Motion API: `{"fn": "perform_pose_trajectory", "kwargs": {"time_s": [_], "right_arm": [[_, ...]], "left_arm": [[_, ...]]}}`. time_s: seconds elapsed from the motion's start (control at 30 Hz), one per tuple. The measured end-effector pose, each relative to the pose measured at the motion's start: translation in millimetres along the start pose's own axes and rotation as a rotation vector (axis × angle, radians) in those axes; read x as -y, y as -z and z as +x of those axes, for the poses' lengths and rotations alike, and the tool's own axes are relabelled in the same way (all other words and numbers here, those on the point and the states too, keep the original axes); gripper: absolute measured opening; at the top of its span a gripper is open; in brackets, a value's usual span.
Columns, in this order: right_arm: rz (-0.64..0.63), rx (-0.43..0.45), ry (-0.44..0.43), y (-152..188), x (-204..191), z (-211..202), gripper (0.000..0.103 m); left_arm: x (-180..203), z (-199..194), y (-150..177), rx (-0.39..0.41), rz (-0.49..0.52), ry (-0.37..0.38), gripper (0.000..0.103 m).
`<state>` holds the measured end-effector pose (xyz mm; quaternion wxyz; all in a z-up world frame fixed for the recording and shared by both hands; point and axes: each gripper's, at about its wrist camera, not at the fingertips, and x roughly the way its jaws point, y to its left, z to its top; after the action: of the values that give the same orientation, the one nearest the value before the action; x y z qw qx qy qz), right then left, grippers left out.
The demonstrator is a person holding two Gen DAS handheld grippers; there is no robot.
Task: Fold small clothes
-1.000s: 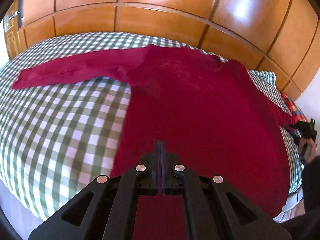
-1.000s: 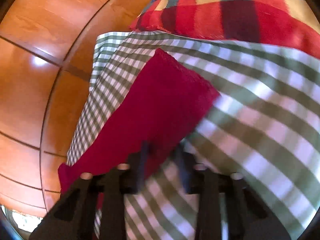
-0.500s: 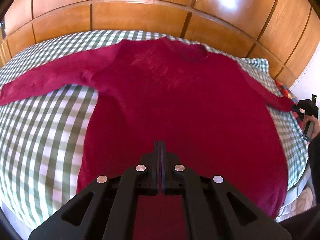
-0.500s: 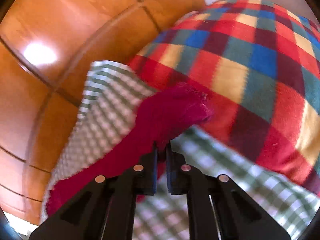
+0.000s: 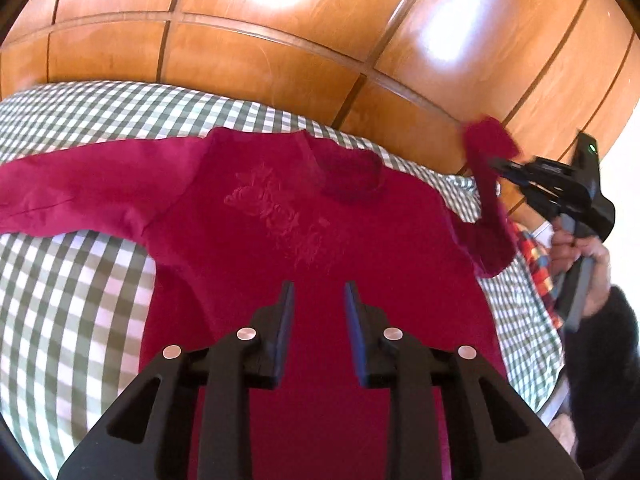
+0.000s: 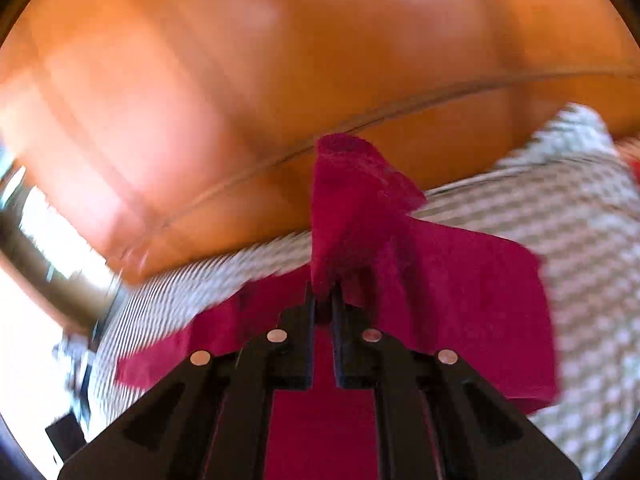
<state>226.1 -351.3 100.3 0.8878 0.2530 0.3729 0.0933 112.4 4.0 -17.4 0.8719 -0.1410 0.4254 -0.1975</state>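
Observation:
A dark red long-sleeved top [image 5: 304,240] lies flat, front up, on a green-and-white checked bed [image 5: 72,280]. Its left sleeve [image 5: 80,196] stretches out to the left. My left gripper [image 5: 319,296] is open and empty, hovering over the top's lower body. My right gripper [image 6: 324,300] is shut on the right sleeve's cuff [image 6: 352,200] and holds it lifted off the bed. In the left wrist view the right gripper [image 5: 500,166] shows at the right with the sleeve [image 5: 488,208] hanging from it.
A glossy wooden panelled wall [image 5: 320,40] runs behind the bed. A red, blue and yellow checked blanket [image 5: 538,256] lies at the bed's right edge. The right wrist view is blurred by motion.
My left gripper has opened and let go of the top's hem. My right gripper closed on the right cuff and lifted the sleeve up off the bed.

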Motion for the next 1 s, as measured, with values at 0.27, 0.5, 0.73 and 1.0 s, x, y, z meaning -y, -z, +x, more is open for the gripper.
{"fn": "perform_pose_trajectory", "kwargs": {"time_s": [0.27,0.5,0.73,1.0], "right_arm": [[-0.135,-0.22,-0.182,54.9,-69.6,73.0,0.034],[-0.036,-0.101,-0.111,74.5,-12.9,-1.8,0.061],[0.085,-0.048,0.196,114.4,97.2,-72.4,0.061],[0.088,-0.074,0.286,125.9,118.4,-40.7,0.049]], "left_arm": [[-30.0,10.2,-23.8,0.018,-0.133,0.073,0.058],[-47.0,43.9,-43.0,-0.031,-0.221,0.073,0.058],[-51.7,89.5,-55.9,-0.079,-0.175,-0.055,0.049],[-49.6,103.9,-65.3,-0.071,-0.161,-0.093,0.005]]}}
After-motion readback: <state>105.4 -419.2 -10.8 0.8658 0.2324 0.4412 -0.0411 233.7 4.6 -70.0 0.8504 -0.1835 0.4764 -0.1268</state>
